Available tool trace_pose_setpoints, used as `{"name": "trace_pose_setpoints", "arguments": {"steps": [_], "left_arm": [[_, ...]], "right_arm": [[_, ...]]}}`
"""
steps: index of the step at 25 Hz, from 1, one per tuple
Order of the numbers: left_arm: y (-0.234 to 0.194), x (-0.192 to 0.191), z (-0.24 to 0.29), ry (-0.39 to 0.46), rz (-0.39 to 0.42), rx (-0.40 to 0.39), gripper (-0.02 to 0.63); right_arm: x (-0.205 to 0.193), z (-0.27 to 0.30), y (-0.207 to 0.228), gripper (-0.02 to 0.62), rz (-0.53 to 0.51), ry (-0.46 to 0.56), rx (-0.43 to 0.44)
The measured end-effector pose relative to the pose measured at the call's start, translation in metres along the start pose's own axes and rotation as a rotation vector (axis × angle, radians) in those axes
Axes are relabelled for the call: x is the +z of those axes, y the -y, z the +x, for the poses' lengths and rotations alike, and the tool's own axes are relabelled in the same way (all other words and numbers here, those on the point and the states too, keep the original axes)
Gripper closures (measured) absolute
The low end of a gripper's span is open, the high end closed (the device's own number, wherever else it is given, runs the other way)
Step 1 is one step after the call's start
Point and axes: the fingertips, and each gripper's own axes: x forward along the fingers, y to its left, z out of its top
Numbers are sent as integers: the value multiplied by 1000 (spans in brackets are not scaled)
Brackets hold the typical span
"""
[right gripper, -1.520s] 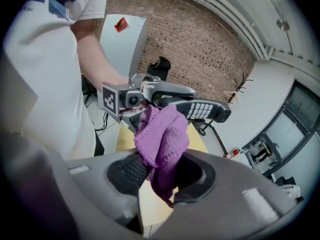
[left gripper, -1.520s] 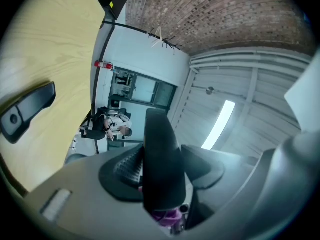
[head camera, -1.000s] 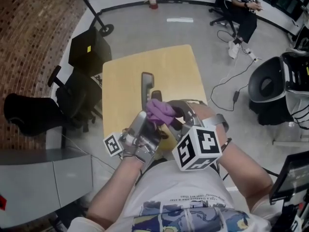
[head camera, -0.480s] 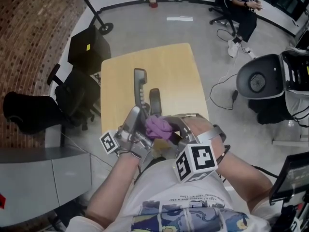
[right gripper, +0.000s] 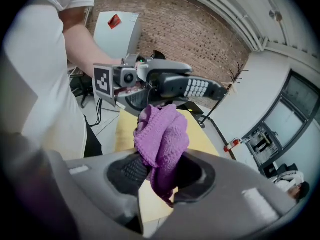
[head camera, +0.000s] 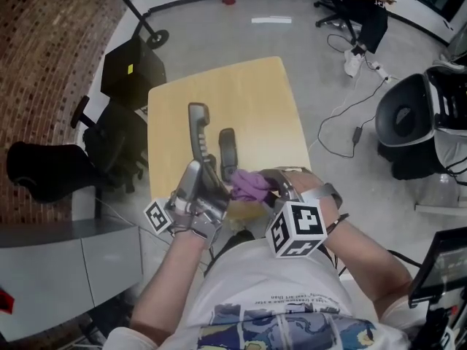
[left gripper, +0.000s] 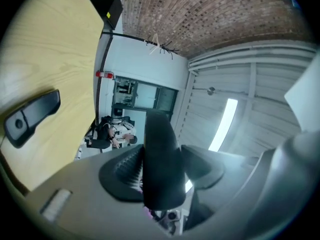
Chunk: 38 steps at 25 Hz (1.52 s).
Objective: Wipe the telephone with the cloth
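Left gripper (head camera: 200, 172) jaws clenched on handset (head camera: 196, 130), long axis pointing away over counter (head camera: 255, 100); right gripper (head camera: 268, 184) jaws grasping purple cloth (head camera: 248, 185) just right of handset's near end.

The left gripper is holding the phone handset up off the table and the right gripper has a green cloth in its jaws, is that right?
Not quite. The cloth in the right gripper is purple, not green; the right gripper view shows it pinched between the jaws. The left gripper does hold the handset off the table.
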Motion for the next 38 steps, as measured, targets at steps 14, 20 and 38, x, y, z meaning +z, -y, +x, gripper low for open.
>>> {"name": "trace_pose_setpoints", "arguments": {"steps": [14,20,38], "left_arm": [[-68,4,-51,-3,479,551,358],[-126,11,-70,-65,712,811,359],[-222,31,-72,-330,1076,1200,359]], "right_arm": [[-89,-8,19,476,231,21,18],[-116,-19,15,476,281,22,59],[-140,-27,10,476,346,5,119]]}}
